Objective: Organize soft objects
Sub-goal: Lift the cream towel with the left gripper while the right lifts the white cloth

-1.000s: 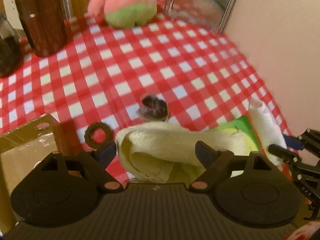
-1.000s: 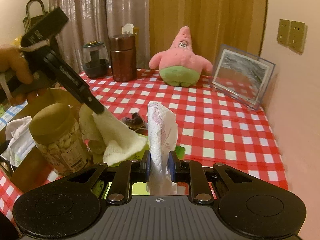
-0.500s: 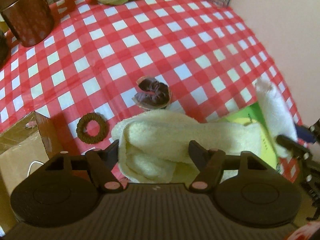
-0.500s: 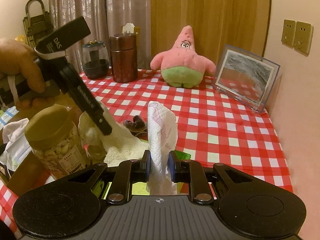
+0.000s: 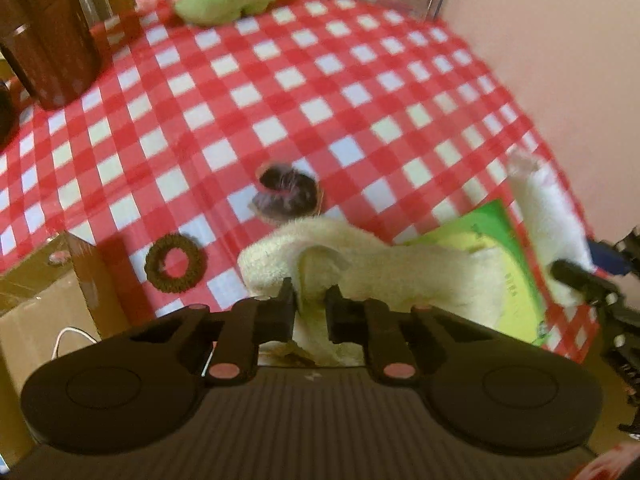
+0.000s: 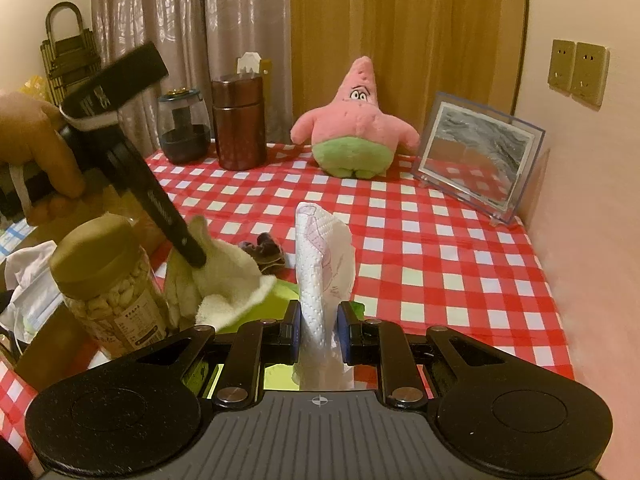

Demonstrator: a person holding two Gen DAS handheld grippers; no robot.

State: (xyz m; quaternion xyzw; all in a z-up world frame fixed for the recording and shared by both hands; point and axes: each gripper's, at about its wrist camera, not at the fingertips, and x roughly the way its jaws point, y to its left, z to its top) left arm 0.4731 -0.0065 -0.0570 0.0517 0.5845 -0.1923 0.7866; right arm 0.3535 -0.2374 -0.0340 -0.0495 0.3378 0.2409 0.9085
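Note:
A cream towel (image 5: 360, 256) lies bunched near the table's front edge, partly over a green booklet (image 5: 508, 256). My left gripper (image 5: 310, 300) points steeply down; its jaws are closing and pinch a raised fold of that towel. In the right wrist view the left gripper (image 6: 196, 258) digs into the cream towel (image 6: 224, 276). My right gripper (image 6: 319, 324) is shut on a white paper towel (image 6: 324, 256) that stands upright. A pink star plush (image 6: 356, 136) sits at the back. A dark scrunchie (image 5: 286, 194) and a brown hair ring (image 5: 174, 264) lie on the checked cloth.
A nut jar (image 6: 108, 280) stands at the front left beside a cardboard box (image 5: 36, 312). A brown canister (image 6: 239, 124) and a dark glass jar (image 6: 184, 128) stand at the back left. A picture frame (image 6: 480, 156) leans at the back right, by the wall.
The left gripper's jaws went from wide apart around the towel to nearly together on one fold, which now stands up between them. The right gripper and its paper towel stayed put.

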